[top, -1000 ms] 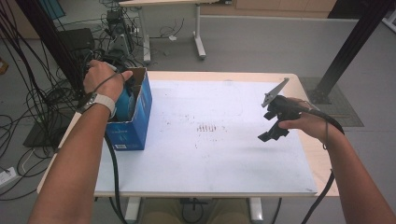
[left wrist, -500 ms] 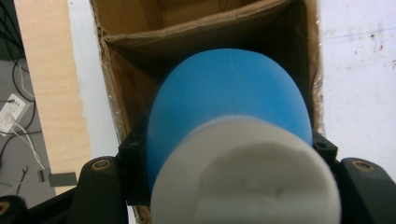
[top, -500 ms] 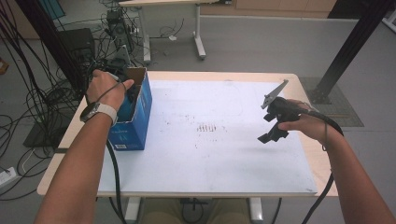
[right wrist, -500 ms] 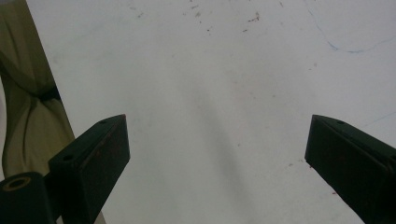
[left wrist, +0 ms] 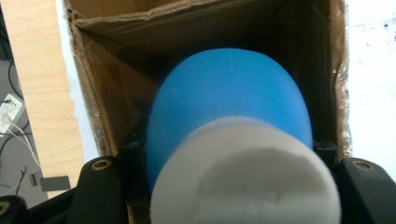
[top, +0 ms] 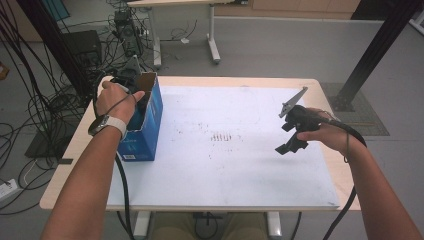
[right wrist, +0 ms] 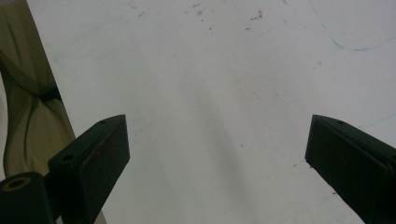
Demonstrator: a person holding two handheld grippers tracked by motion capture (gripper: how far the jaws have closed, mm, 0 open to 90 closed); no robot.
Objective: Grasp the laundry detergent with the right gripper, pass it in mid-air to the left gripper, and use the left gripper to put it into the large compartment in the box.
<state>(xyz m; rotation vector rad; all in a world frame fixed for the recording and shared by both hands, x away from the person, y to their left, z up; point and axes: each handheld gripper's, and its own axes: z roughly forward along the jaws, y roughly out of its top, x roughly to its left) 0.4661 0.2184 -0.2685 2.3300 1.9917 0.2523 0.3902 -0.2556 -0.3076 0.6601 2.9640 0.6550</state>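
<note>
Clamped between the black jaws of the left gripper (left wrist: 224,186): a blue, egg-shaped plastic object with a white foam-like near end (left wrist: 229,135), long axis running away from the camera, rounded blue end pointing down into the open brown-lined blue cardboard box (left wrist: 107,98) at the table's left edge. Farther right, over the white tabletop sheet (top: 240,165), the right gripper (right wrist: 217,158), jaws wide apart, empty.

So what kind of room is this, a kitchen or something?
Not a kitchen; it looks like a lab or workshop. Bundles of black cables hang and trail over the grey floor, a dark computer box stands behind, and the wooden table has a scuffed white work mat on it.
</note>
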